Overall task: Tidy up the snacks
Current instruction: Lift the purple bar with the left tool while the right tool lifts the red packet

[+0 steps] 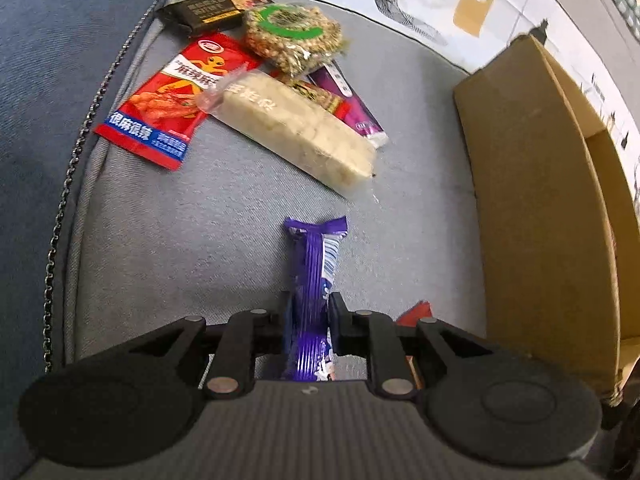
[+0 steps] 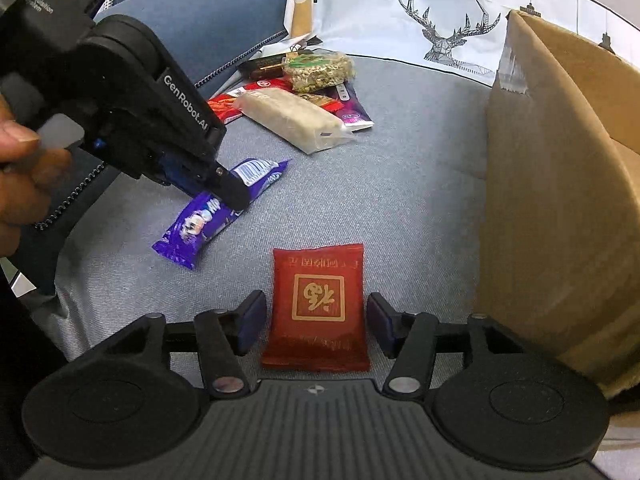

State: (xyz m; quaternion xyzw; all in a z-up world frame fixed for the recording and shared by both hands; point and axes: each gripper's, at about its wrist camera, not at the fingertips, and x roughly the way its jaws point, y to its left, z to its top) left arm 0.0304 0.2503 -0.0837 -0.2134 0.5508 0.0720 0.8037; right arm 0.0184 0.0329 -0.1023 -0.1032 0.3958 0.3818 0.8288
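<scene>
A purple snack packet [image 1: 316,248] lies lengthwise on the grey cushion [image 1: 180,240]. My left gripper [image 1: 309,300] is shut on its near half, with both pads against the wrapper. In the right wrist view that same packet [image 2: 200,220] rests on the cushion under the left gripper [image 2: 236,196], which a person's hand [image 2: 20,184] holds. A flat red packet with a gold square [image 2: 318,300] lies between the fingers of my right gripper [image 2: 316,312]. That gripper is open, with a gap on each side of the packet.
A pile of snacks lies further back: a red chilli packet [image 1: 168,100], a pale rice bar [image 1: 296,128], a round seed cake [image 1: 292,36], a dark packet [image 1: 208,10] and a purple sachet [image 1: 352,108]. A cardboard box [image 2: 540,200] stands at the right. A blue zippered cushion [image 1: 40,80] borders the left.
</scene>
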